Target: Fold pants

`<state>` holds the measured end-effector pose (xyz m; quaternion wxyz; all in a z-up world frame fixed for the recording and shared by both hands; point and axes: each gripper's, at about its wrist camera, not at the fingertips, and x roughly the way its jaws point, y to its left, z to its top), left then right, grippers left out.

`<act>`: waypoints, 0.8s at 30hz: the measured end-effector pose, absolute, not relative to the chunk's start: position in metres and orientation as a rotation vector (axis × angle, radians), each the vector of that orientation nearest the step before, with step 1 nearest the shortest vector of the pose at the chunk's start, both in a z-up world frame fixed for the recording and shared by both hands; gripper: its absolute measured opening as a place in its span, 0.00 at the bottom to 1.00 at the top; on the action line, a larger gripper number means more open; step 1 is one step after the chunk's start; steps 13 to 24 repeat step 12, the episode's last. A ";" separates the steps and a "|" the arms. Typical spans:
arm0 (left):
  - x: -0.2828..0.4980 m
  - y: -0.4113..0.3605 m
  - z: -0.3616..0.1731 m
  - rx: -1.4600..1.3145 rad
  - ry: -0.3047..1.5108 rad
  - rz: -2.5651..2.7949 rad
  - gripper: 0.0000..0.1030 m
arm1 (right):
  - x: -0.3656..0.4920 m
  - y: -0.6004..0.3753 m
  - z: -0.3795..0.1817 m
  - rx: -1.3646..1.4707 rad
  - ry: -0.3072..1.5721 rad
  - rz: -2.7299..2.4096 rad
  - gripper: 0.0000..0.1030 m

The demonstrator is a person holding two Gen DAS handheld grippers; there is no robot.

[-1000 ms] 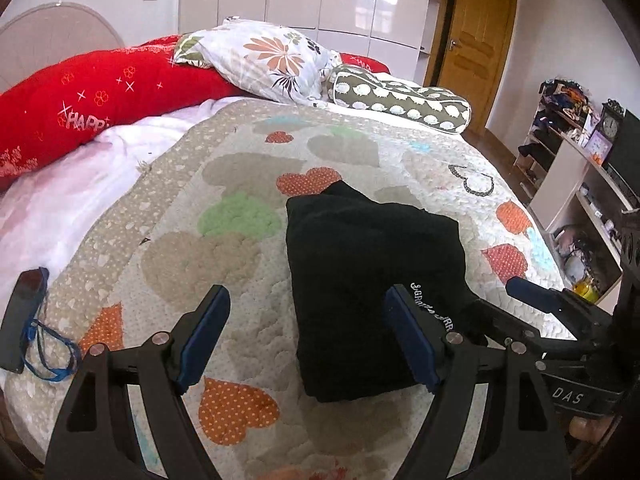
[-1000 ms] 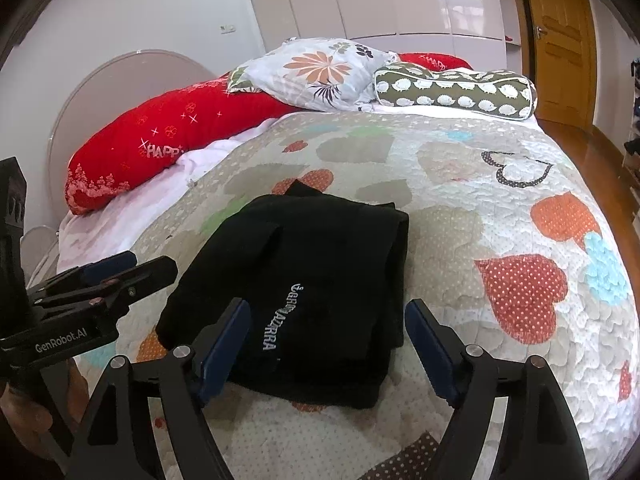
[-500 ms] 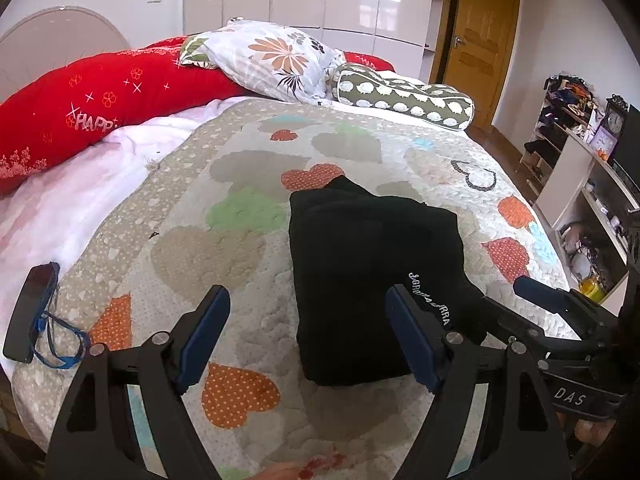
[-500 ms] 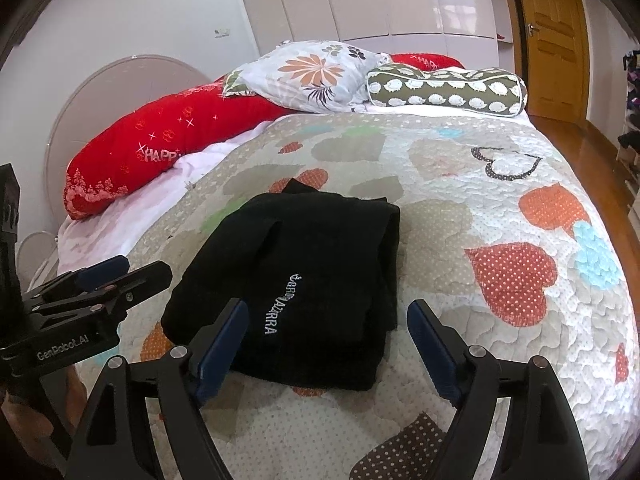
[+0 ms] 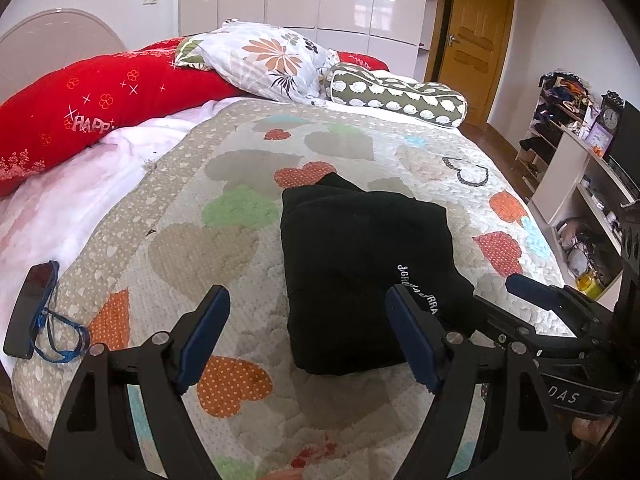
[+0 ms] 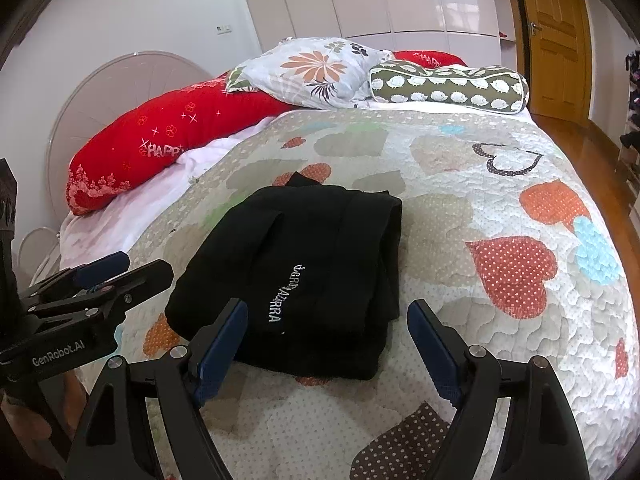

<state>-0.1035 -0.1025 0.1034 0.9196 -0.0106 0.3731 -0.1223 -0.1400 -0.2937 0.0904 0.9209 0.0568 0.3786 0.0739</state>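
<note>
The pants [image 6: 304, 276] lay folded into a compact stack on the quilt [image 6: 500, 160], both the left gripper [image 5: 308, 336] and right gripper [image 6: 328, 340] spread and empty above it, so folding appeared finished, with withdrawal the only likely next move.

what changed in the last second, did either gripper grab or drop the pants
No grab or release. Both views pulled back slightly from the folded black pants, which lie unmoved on the quilt. Left gripper and right gripper stayed open and empty.

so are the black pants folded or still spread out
Folded: the black pants lie as a compact layered rectangle on the quilt, stacked edges visible along one side.
</note>
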 end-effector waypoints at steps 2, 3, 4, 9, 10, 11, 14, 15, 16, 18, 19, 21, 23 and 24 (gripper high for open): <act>-0.105 -0.103 0.104 -0.023 0.768 -0.255 0.78 | -0.142 -0.293 0.091 0.113 0.778 0.153 0.81; -0.106 -0.103 0.104 -0.022 0.768 -0.257 0.78 | -0.143 -0.293 0.091 0.112 0.778 0.152 0.81; -0.106 -0.103 0.104 -0.021 0.769 -0.258 0.78 | -0.143 -0.293 0.092 0.111 0.778 0.152 0.81; -0.114 -0.104 0.105 -0.017 0.749 -0.264 0.78 | -0.147 -0.293 0.092 0.115 0.778 0.154 0.81; -0.115 -0.104 0.106 -0.016 0.744 -0.267 0.78 | -0.148 -0.293 0.093 0.114 0.779 0.155 0.81; -0.116 -0.104 0.106 -0.016 0.742 -0.269 0.78 | -0.149 -0.292 0.093 0.113 0.778 0.155 0.81; -0.118 -0.104 0.107 -0.018 0.742 -0.270 0.80 | -0.151 -0.292 0.094 0.113 0.777 0.153 0.81; -0.118 -0.104 0.107 -0.018 0.742 -0.270 0.80 | -0.151 -0.292 0.094 0.113 0.777 0.153 0.81; -0.118 -0.104 0.107 -0.018 0.742 -0.270 0.80 | -0.151 -0.292 0.094 0.113 0.777 0.153 0.81; -0.118 -0.104 0.107 -0.018 0.742 -0.270 0.80 | -0.151 -0.292 0.094 0.113 0.777 0.153 0.81; -0.118 -0.104 0.107 -0.018 0.742 -0.270 0.80 | -0.151 -0.292 0.094 0.113 0.777 0.153 0.81; -0.118 -0.104 0.107 -0.018 0.742 -0.270 0.80 | -0.151 -0.292 0.094 0.113 0.777 0.153 0.81; -0.118 -0.104 0.107 -0.018 0.742 -0.270 0.80 | -0.151 -0.292 0.094 0.113 0.777 0.153 0.81; -0.118 -0.104 0.107 -0.018 0.742 -0.270 0.80 | -0.151 -0.292 0.094 0.113 0.777 0.153 0.81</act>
